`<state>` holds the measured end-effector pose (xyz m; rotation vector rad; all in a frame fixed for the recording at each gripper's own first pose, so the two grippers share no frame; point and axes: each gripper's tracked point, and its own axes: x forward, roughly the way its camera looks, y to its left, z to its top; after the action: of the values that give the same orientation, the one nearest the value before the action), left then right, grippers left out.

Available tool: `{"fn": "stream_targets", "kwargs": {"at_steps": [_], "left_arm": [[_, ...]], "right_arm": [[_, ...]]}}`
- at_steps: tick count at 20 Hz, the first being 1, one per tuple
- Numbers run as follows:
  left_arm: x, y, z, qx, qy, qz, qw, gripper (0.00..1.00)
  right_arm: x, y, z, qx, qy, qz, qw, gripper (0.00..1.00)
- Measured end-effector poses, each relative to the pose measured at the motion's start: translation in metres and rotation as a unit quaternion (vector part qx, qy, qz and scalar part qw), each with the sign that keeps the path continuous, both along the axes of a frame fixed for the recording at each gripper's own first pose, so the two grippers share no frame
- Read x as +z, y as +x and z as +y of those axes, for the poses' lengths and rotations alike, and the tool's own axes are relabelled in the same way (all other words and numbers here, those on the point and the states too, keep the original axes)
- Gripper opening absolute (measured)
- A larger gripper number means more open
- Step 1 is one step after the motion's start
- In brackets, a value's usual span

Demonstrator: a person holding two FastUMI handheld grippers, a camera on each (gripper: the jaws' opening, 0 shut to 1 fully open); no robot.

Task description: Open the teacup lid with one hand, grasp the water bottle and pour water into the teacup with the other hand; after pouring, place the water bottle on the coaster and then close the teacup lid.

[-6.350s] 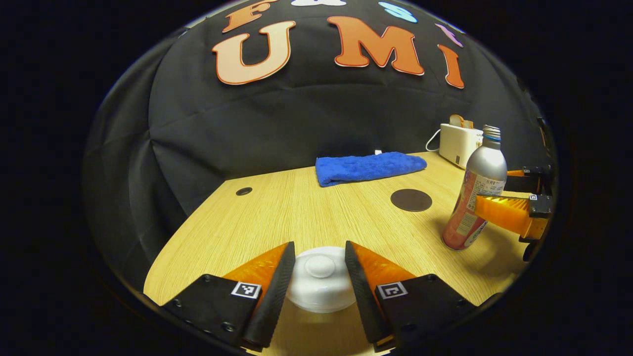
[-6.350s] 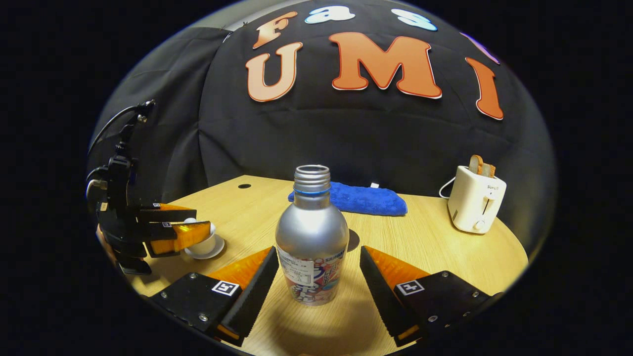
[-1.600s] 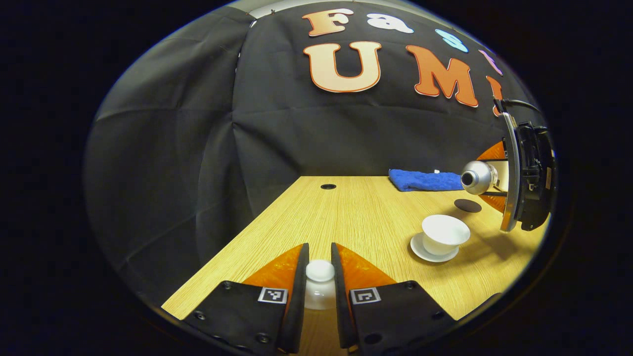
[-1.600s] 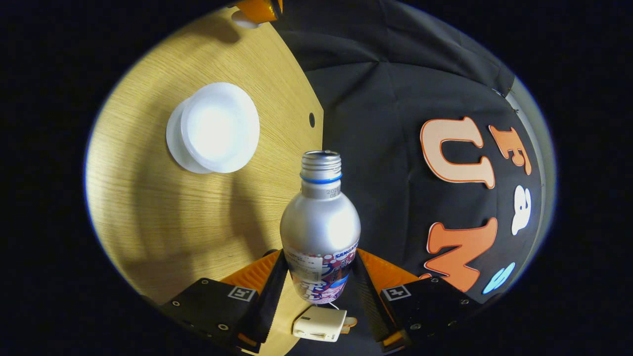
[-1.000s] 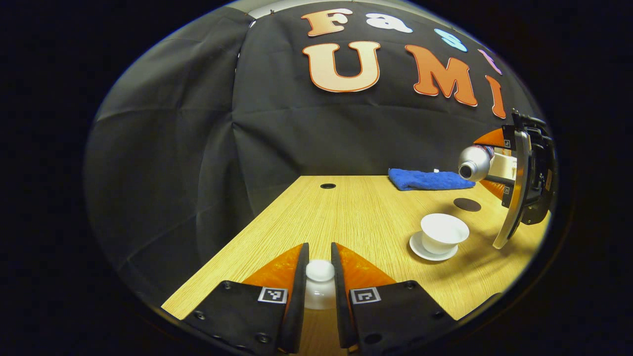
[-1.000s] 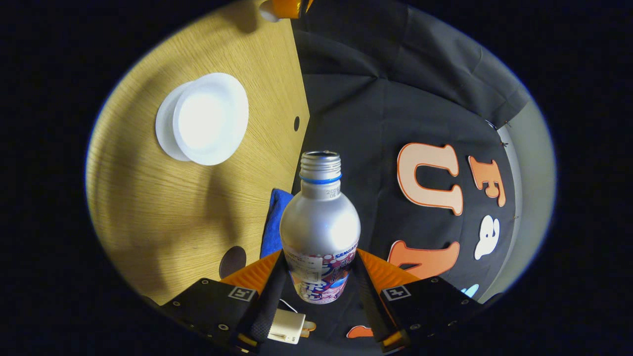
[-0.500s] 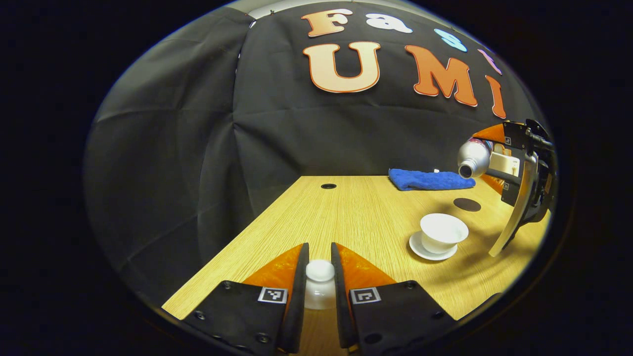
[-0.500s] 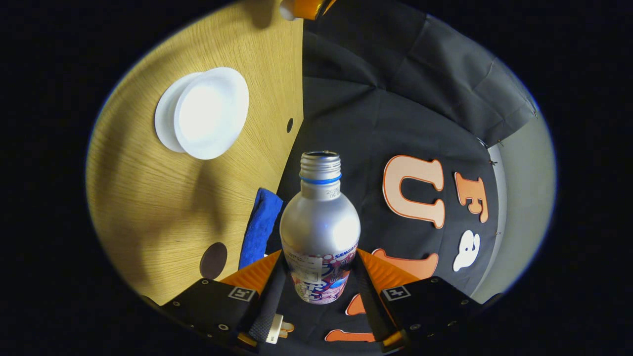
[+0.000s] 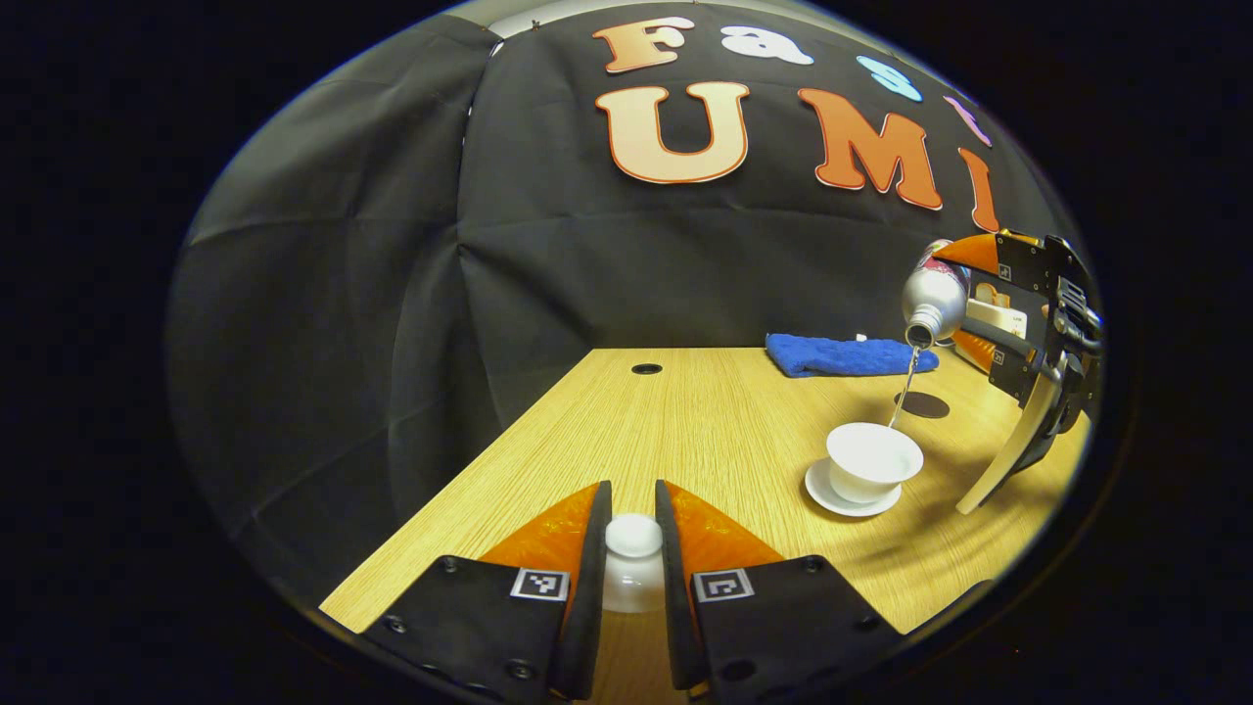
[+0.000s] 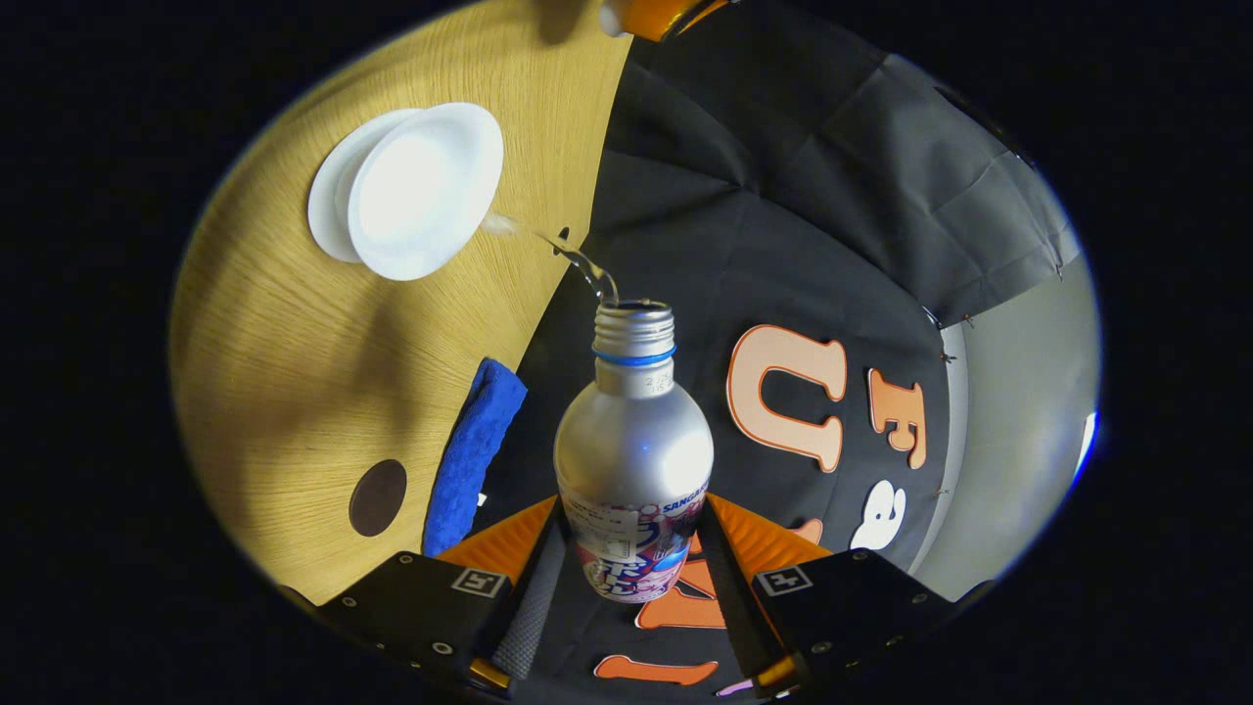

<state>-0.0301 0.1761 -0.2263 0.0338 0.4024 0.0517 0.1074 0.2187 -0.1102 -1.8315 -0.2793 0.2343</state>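
Wooden surface (image 9: 685, 411) carries the teacup (image 9: 873, 460), below the bottle (image 10: 633, 450) mouth; the right claw (image 10: 626, 548) clamps that tilted bottle, pouring. Left claw (image 9: 632, 548) pinches the lid (image 9: 632, 563) knob, well aside.

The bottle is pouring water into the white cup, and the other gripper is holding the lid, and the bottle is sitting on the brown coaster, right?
Not quite. The water bottle isn't sitting on the coaster; the right gripper holds it tilted in the air, as the right gripper view shows. The rest is right: water streams into the teacup, and the left gripper holds the lid.
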Motion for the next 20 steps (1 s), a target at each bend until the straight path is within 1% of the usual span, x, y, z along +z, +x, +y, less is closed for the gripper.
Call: {"fn": "stream_targets", "kwargs": {"at_steps": [1, 8, 11, 12, 13, 14, 15, 16, 17, 18, 19, 20], "left_arm": [[0.0, 0.0, 0.0, 0.0, 0.001, 0.0, 1.0, 0.32], [0.002, 0.0, -0.001, -0.004, 0.001, -0.003, 1.0, 0.33], [0.002, 0.0, -0.002, -0.005, 0.0, -0.002, 1.0, 0.32], [0.002, -0.001, -0.002, -0.006, 0.0, -0.002, 1.0, 0.29], [0.002, 0.0, -0.002, -0.006, 0.001, -0.002, 1.0, 0.33], [0.002, 0.0, -0.002, -0.007, 0.001, -0.002, 1.0, 0.32], [0.002, 0.0, -0.001, -0.006, 0.001, -0.002, 1.0, 0.29], [0.002, 0.0, -0.001, -0.005, 0.002, -0.003, 1.0, 0.32], [0.002, 0.0, -0.002, -0.005, 0.002, -0.003, 1.0, 0.33], [0.001, 0.0, -0.001, -0.005, 0.002, -0.003, 1.0, 0.29], [0.002, 0.0, -0.002, -0.005, 0.002, -0.002, 1.0, 0.32], [0.003, 0.0, -0.002, -0.005, 0.003, -0.003, 1.0, 0.33]], "right_arm": [[0.001, 0.001, 0.0, 0.001, 0.0, -0.001, 1.0, 0.77], [0.007, 0.001, 0.003, 0.013, -0.019, -0.021, 1.0, 0.77], [0.007, 0.001, 0.004, 0.016, -0.014, -0.025, 0.999, 0.77], [0.007, 0.0, 0.004, 0.017, -0.013, -0.029, 0.999, 0.77], [0.008, 0.0, 0.005, 0.017, -0.014, -0.032, 0.999, 0.77], [0.008, 0.0, 0.004, 0.017, -0.018, -0.035, 0.999, 0.77], [0.011, 0.0, 0.005, 0.018, -0.023, -0.042, 0.999, 0.77], [0.013, -0.001, 0.006, 0.021, -0.028, -0.047, 0.998, 0.77], [0.014, 0.001, 0.006, 0.022, -0.031, -0.051, 0.998, 0.77], [0.014, 0.001, 0.005, 0.022, -0.031, -0.052, 0.998, 0.77], [0.014, 0.002, 0.005, 0.022, -0.03, -0.054, 0.998, 0.77], [0.015, 0.002, 0.005, 0.023, -0.029, -0.058, 0.998, 0.77]]}}
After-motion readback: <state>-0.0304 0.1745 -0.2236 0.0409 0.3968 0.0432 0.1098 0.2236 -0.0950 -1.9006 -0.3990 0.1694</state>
